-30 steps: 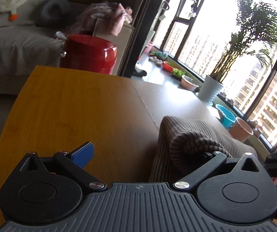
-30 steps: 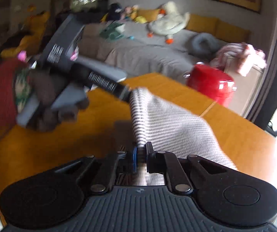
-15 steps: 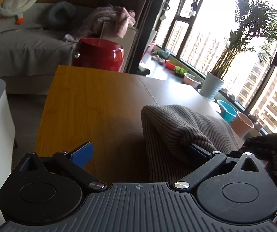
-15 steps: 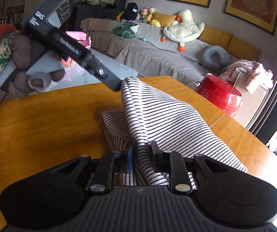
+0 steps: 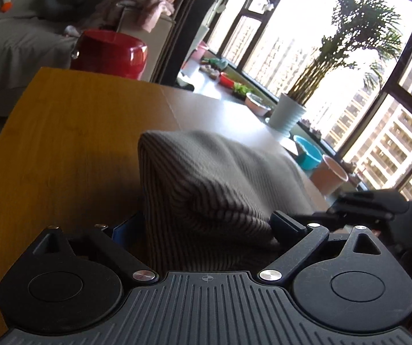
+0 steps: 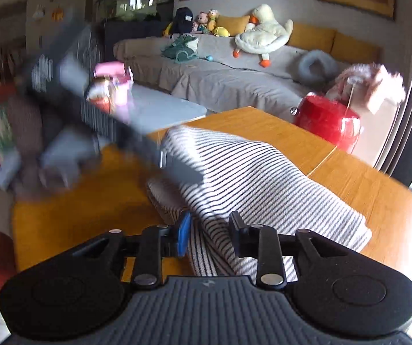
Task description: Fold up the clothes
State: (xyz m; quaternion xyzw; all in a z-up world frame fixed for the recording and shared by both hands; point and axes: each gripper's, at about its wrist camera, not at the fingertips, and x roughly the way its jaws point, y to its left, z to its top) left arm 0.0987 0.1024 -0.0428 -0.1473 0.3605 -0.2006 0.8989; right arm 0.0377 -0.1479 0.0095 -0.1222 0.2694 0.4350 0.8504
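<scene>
Right tool [image 6: 209, 237] is opening around the striped garment [image 6: 263, 178] (folded on the counter [image 6: 378, 201]). Left tool [image 5: 203, 227] is closing, cloth between its spread jaws.

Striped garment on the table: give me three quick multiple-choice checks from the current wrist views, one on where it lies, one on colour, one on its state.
1. Where does the striped garment lie?
A. on the wooden table
B. on the grey sofa
C. on the floor

2. What colour is the round stool past the table's far edge?
A. blue
B. red
C. white

3. What state is the garment in?
A. hanging on a hanger
B. spread out in a single flat layer
C. bunched and doubled over

Answers:
1 A, the cloth rests on the orange-brown tabletop in both views.
2 B, its glossy red side shows beyond the table's edge.
3 C, a rounded fold bulges between the left gripper fingers, and another layer shows beneath it in the right wrist view.
</scene>
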